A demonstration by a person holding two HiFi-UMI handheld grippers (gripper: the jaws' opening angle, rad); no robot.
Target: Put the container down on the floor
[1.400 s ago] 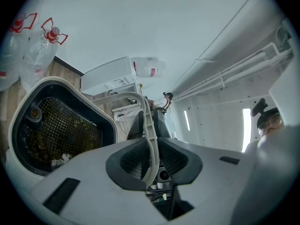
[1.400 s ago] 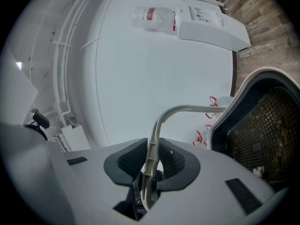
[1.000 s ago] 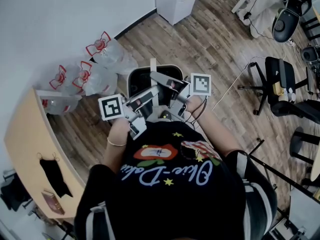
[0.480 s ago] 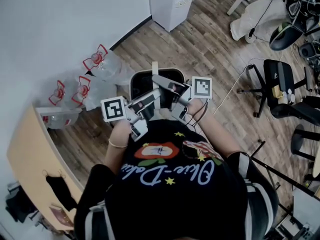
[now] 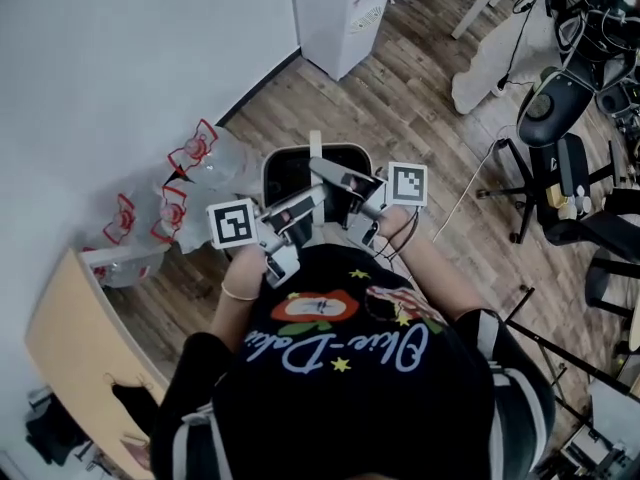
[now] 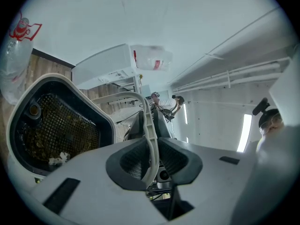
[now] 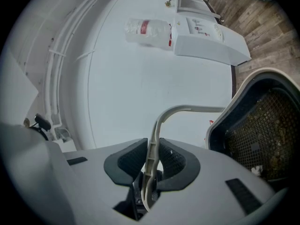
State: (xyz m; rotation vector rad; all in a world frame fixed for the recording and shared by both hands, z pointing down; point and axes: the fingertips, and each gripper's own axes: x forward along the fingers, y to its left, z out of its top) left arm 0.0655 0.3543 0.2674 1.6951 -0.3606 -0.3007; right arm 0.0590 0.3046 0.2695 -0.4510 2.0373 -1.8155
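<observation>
Left gripper (image 6: pixel 152 162) and right gripper (image 7: pixel 151 161) both clenched on the handle (image 6: pixel 149 125) — a two-point hold, likely to keep the container (image 5: pixel 266 173) level; it hangs before the person, seemingly clear of the floor (image 5: pixel 430 98) — not yet down.

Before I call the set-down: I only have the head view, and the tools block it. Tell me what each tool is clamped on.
Observer: The left tool is shut on the white handle of the container.
Operator: Now report the right one.
Observer: The right tool is shut on that same white handle, pads pressed against both of its sides.
Operator: Describe the inside of the container.
Observer: A dark mesh basket sits inside, with scraps of debris lying on it.
</observation>
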